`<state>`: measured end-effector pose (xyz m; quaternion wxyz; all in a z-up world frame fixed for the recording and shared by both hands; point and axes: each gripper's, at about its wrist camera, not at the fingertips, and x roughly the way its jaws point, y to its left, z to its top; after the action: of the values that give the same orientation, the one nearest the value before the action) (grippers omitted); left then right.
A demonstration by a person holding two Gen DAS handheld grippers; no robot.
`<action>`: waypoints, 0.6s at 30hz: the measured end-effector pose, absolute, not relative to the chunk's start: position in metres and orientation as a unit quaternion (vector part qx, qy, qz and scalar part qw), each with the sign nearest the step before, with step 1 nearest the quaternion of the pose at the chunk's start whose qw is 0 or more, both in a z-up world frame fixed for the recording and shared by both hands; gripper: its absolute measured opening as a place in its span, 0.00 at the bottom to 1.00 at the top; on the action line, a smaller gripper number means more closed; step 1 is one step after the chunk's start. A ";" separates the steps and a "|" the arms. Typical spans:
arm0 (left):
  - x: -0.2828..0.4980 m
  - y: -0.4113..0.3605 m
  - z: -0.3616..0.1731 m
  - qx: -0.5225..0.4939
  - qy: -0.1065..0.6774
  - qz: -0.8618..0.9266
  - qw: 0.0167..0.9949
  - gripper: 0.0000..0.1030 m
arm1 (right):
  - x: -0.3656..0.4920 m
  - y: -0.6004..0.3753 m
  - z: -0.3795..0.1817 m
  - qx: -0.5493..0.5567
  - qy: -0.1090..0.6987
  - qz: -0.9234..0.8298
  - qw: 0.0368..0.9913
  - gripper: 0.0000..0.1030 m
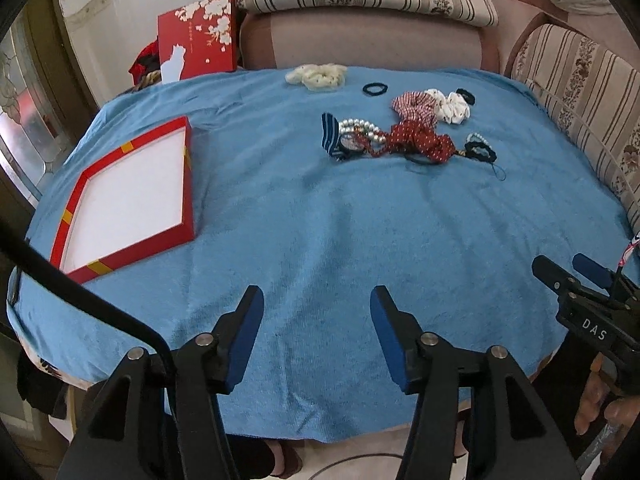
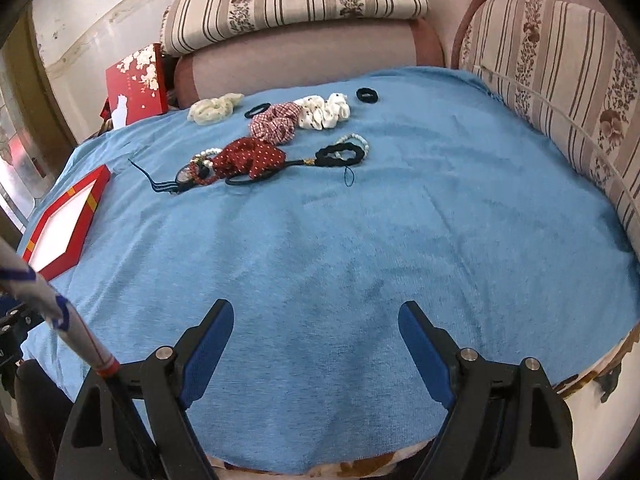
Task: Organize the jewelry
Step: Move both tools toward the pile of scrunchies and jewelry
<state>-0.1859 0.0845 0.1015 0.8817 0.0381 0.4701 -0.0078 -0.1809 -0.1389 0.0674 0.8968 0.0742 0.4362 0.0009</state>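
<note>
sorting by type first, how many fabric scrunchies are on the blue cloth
4: cream scrunchie at the far left edge, red checked scrunchie mid-row, white dotted scrunchie right of it, dark red polka-dot scrunchie nearer, in the tangled pile. The pile may hide more.

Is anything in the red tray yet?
No: in the left wrist view the red tray shows only its bare white bottom, and the jewelry pile lies on the blue cloth.

Your tray lies on the towel at the left, well apart from the jewelry heap at the far right. There a dotted scrunchie rests beside the pearl bracelet; behind them sit a checked scrunchie and a hair tie. The gift box stands behind the tray, past the towel's far edge.
</note>
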 end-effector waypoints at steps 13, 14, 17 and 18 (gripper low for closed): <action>-0.167 0.077 0.083 0.045 0.499 -0.016 0.865 0.53 | -0.161 -0.148 0.058 0.073 0.450 0.000 0.890 0.85; -0.165 0.075 0.082 0.047 0.501 -0.017 0.864 0.53 | -0.158 -0.149 0.057 0.072 0.451 -0.001 0.890 0.85; -0.160 0.073 0.078 0.051 0.506 -0.021 0.861 0.53 | -0.149 -0.157 0.056 0.078 0.453 -0.007 0.888 0.85; -0.157 0.072 0.077 0.053 0.507 -0.022 0.860 0.53 | -0.145 -0.160 0.056 0.079 0.453 -0.008 0.888 0.85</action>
<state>-0.1574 0.0718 0.0770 0.8599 0.0530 0.5072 -0.0225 -0.1447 -0.1600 0.0560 0.8881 0.0788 0.4528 -0.0083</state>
